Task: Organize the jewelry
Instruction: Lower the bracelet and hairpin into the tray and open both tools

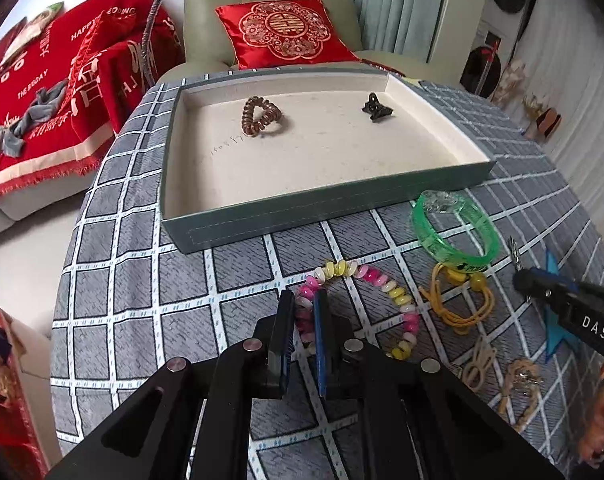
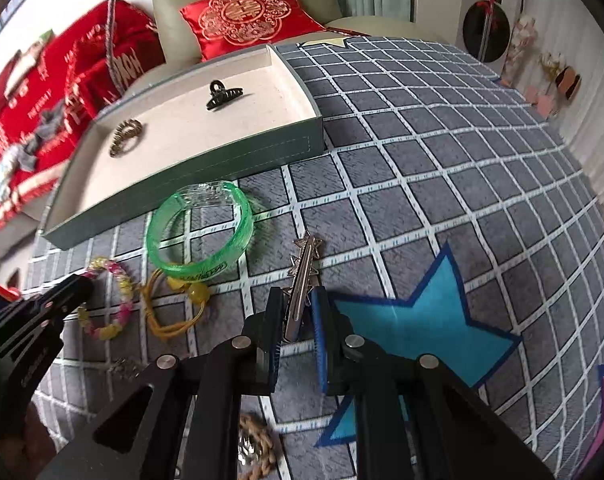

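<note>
Tongs [image 1: 303,312] gripping bead bracelet [image 1: 397,300], beads partly hidden

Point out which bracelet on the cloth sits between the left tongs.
The pink-and-yellow beaded bracelet: the left tongs close on its beads. The green bangle lies free beside the tray.

Translucent glossy green plastic bangle [image 2: 200,236], shiny silver metal hair clip [image 2: 302,280], glassy pink and yellow bead bracelet [image 1: 361,304], all on woven matt grey checked cloth [image 2: 421,160]; tray [image 1: 321,204] lined with pale, matt, felt-like material
</note>
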`<state>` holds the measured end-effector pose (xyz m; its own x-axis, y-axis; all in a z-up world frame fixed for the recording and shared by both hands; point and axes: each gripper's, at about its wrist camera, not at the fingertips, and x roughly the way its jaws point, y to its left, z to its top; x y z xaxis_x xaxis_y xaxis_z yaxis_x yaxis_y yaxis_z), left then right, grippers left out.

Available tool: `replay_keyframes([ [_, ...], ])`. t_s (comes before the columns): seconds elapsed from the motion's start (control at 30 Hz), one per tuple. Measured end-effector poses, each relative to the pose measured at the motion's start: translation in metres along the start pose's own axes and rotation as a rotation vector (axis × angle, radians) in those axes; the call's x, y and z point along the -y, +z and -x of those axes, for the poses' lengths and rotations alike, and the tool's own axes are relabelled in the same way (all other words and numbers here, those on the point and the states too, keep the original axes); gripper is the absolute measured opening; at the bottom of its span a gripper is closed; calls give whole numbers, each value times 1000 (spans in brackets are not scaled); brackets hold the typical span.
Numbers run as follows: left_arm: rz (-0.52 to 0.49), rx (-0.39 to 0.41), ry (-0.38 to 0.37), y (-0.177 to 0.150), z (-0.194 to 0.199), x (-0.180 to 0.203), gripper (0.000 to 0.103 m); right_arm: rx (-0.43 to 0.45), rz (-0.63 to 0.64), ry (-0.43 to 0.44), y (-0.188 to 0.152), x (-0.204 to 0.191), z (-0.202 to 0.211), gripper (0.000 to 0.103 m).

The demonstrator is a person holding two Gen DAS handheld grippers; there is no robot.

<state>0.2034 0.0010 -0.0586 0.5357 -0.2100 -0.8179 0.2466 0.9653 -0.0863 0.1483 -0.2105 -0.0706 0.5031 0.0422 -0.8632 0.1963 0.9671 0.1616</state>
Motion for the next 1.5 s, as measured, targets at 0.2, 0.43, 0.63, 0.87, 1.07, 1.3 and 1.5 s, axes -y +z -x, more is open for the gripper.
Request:
replay_keyframes([
  [0.2,16,50,-28,2,24,-4,24,50,-14,75,-4,7,21,16],
  [0.43,41,123,-62,13,54,-7,24,104,16,110,2,1,48,16],
  [0.63,55,165,-82,25,71,-11,24,136,43,156,17,-7,64,16],
  [0.87,60,187,-69,48,69,-18,24,159,104,154,43,-19,69,16],
  [1.07,121,149,-95,78,47,-32,24,161,137,170,76,-31,60,16],
  [1.3,119,61,-88,113,8,-35,24,124,166,172,115,-46,29,16],
  [1.5,61,0,-66,131,-24,-23,24,60,171,175,139,-51,-11,16],
])
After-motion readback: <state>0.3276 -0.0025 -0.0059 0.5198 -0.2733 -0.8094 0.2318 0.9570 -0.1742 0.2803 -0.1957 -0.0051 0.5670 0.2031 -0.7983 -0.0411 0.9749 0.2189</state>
